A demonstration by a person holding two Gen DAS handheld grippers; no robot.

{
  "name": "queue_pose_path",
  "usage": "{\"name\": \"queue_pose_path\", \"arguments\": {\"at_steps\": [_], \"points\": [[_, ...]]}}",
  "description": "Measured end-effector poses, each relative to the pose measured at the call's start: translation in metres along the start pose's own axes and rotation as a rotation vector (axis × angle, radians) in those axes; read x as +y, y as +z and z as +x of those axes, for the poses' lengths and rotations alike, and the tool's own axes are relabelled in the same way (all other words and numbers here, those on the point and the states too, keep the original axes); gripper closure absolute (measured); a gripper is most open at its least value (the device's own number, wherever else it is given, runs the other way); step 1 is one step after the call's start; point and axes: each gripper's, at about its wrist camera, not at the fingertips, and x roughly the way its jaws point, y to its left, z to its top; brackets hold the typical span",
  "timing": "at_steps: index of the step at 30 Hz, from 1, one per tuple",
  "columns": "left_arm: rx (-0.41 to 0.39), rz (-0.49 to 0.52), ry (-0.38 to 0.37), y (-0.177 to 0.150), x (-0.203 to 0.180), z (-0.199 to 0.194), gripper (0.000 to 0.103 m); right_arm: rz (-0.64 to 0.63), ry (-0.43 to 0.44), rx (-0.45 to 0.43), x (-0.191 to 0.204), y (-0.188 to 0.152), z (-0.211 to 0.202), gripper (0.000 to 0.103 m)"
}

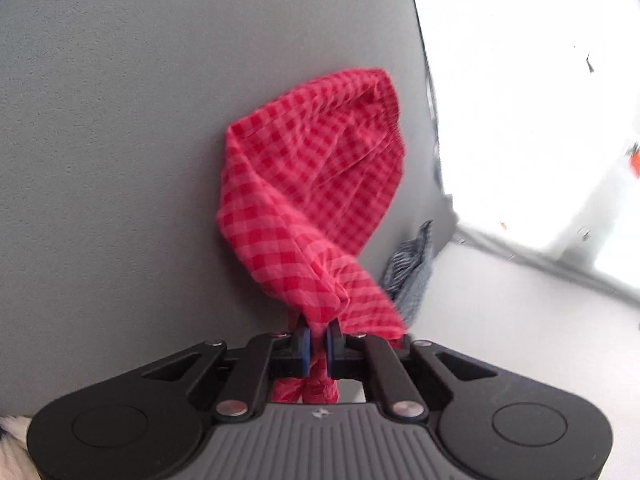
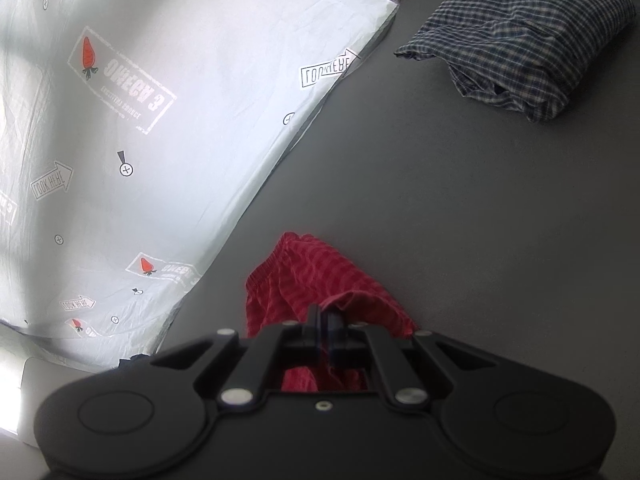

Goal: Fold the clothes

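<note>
A red checked garment hangs bunched from my left gripper, which is shut on its fabric above the grey surface. In the right wrist view the same red garment is pinched in my right gripper, also shut on it, with an elastic waistband edge showing at the far side. The cloth is twisted between the two grips and partly hidden behind the fingers.
A crumpled blue plaid garment lies on the grey surface at the far right; its edge shows in the left wrist view. A white printed sheet with carrot logos covers the left side.
</note>
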Motion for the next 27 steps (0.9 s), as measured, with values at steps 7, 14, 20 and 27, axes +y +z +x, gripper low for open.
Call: {"name": "queue_pose_path", "arguments": {"at_steps": [7, 14, 20, 27], "points": [[-0.115, -0.125, -0.133, 0.071, -0.026, 0.003, 0.097, 0.046, 0.005, 0.071, 0.011, 0.048, 0.066, 0.100], [-0.302, -0.182, -0.145, 0.156, -0.042, 0.025, 0.075, 0.016, -0.006, 0.097, 0.030, 0.112, 0.155, 0.080], [-0.453, 0.173, 0.130, 0.163, -0.081, 0.027, 0.044, -0.071, -0.009, -0.020, 0.033, 0.139, 0.161, 0.053], [-0.264, 0.590, 0.323, 0.151, -0.098, 0.077, 0.020, -0.340, -0.123, 0.100, 0.023, 0.104, 0.160, 0.044]]}}
